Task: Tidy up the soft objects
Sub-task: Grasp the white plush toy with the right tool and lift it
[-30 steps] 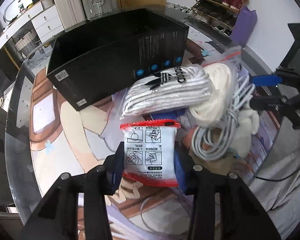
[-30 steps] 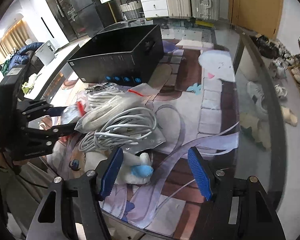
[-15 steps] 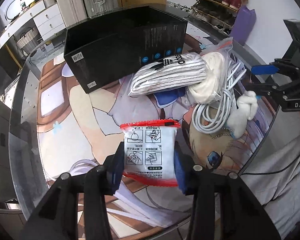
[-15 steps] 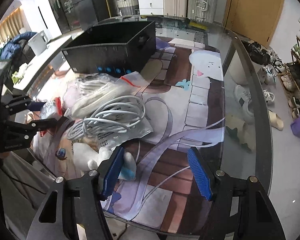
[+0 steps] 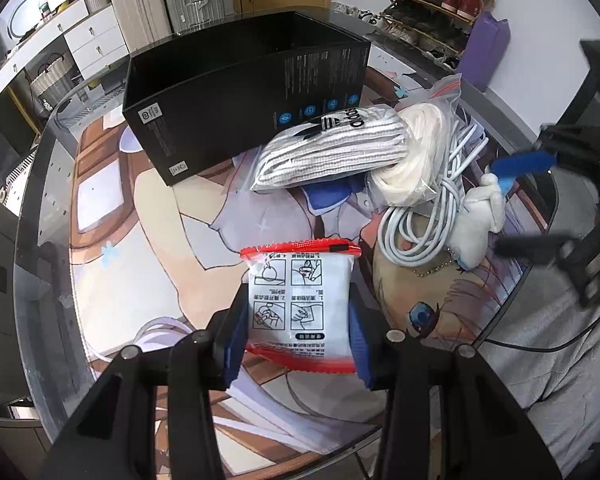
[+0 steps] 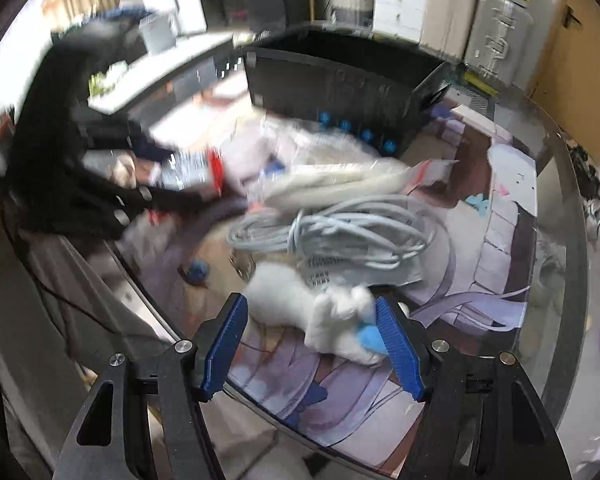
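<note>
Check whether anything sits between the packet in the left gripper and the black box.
Nothing visible does. The left gripper holds the red-edged packet above bare mat, and the black box lies straight ahead, open-topped. The bagged striped cloth sits off to the right.

The left tool [image 5: 298, 330] pinches a red-edged white packet [image 5: 299, 307] above the table [image 5: 112, 264]. Beyond it sits an open black box [image 5: 236, 92]; ahead to its right, a striped bagged garment [image 5: 324, 152], coiled white cable [image 5: 424, 216] and white plush toy [image 5: 478, 218].

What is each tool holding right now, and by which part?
Left tool grips the red-edged packet by its two sides. Right tool is opening around the white plush toy, holding nothing.
</note>
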